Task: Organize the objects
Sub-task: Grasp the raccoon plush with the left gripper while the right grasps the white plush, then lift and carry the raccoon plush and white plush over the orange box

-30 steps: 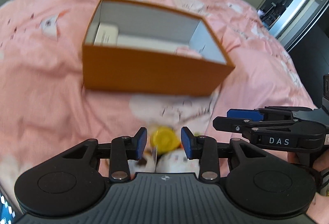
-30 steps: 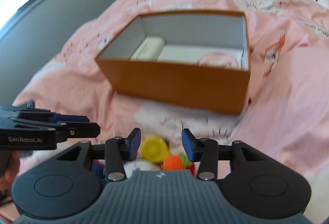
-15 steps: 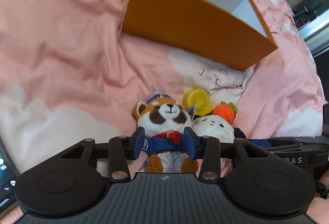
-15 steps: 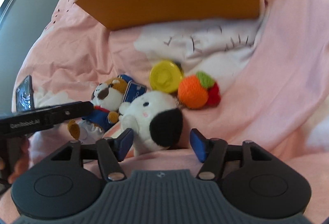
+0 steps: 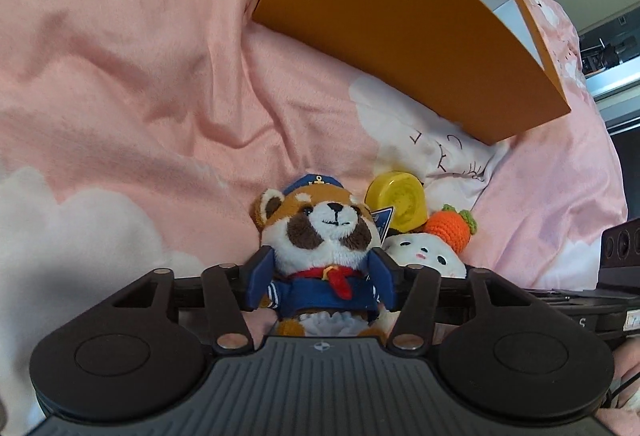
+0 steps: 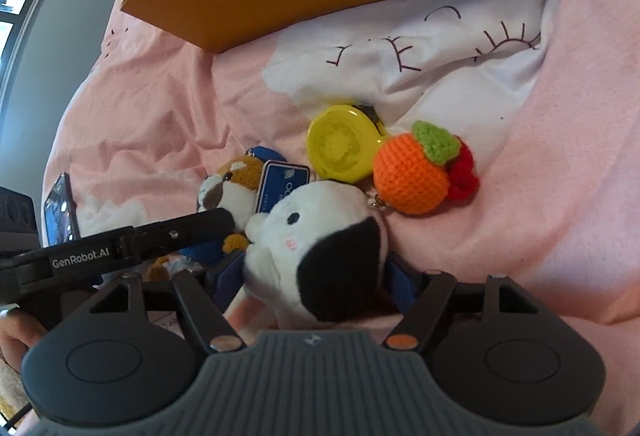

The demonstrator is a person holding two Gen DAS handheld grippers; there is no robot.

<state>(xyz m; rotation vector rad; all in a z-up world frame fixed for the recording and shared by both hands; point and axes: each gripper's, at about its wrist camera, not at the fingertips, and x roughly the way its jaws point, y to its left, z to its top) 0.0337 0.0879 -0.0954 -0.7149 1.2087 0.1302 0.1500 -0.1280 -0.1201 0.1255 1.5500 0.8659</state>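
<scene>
Item: left gripper (image 5: 322, 286), blue pads either side of the sailor-suited raccoon plush (image 5: 324, 236), pressed against its body at the blue jacket; clamped on it
Item: right gripper (image 6: 316, 286), jaws astride the white-and-black plush (image 6: 320, 236); the pads are mostly hidden behind it, so whether they pinch or merely bracket it cannot be told
Item: yellow round case (image 6: 342, 144), lying just behind both plushes, touching the crocheted orange fruit (image 6: 412, 176) with green leaf and red trim
Item: orange box (image 5: 404, 24), open-topped, white inside, set on the bed beyond the toys, well apart from them
Item: pink bedspread (image 5: 132, 76), creased, white cloud print, everything resting on it
Item: phone (image 6: 60, 208), propped at the left edge of the right wrist view
</scene>
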